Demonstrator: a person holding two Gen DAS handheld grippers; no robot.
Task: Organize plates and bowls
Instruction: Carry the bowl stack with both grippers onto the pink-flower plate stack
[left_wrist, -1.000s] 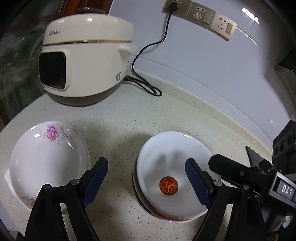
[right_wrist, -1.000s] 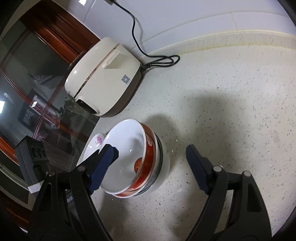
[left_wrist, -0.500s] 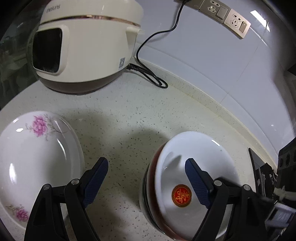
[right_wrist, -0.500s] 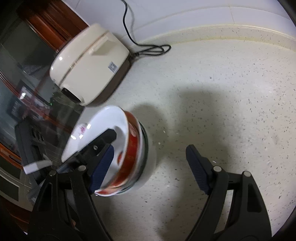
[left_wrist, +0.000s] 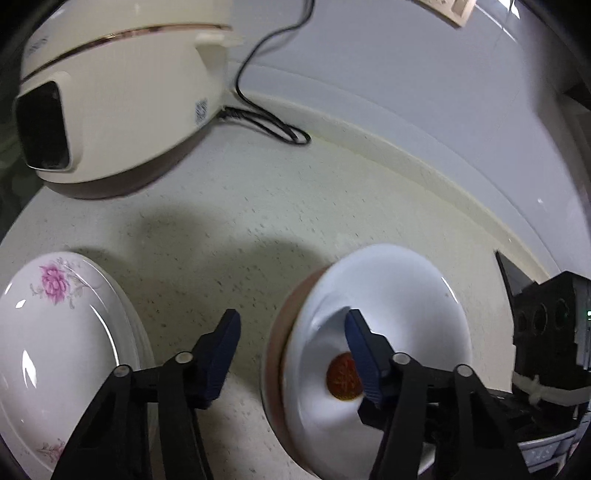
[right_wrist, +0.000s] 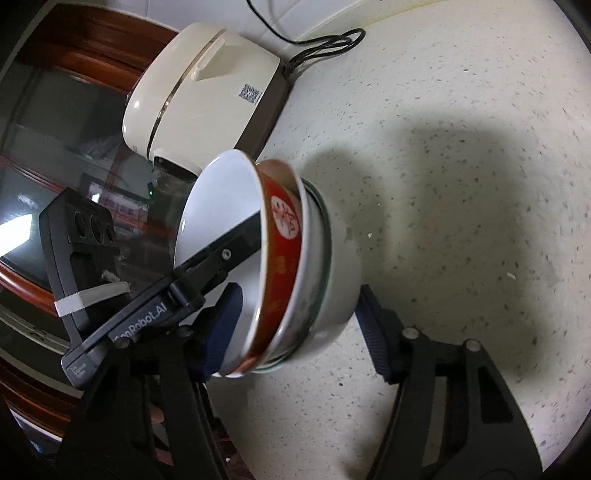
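While both sets of jaws are closing, the step in hand looks like a two-handed grasp of the stack of bowls, presumably to lift it or to take off the top bowl.

Nearest in the left wrist view, the left gripper straddles the near-left rim of the red-banded bowl: one pad sits inside the white bowl at about four o'clock from the frame's centre, the other outside the wall at about seven o'clock. Neither pad is clearly pressing yet, and blur makes contact hard to judge.

From the right wrist view, the right gripper brackets the stack from the other side, one pad just beside the top bowl's inner face, the other touching or nearly touching the lowest white bowl's outer wall at about five o'clock. It holds nothing firmly that can be seen.

Next, the pads need to seat squarely on the walls before any lift; glazed, nested bowls could slip or separate if pinched unevenly.

Farther left, at nine o'clock of the left gripper, the floral plates lie on the countertop, well apart from the bowls. Beyond, at eleven o'clock, stands the rice cooker, its cord trailing to the wall.
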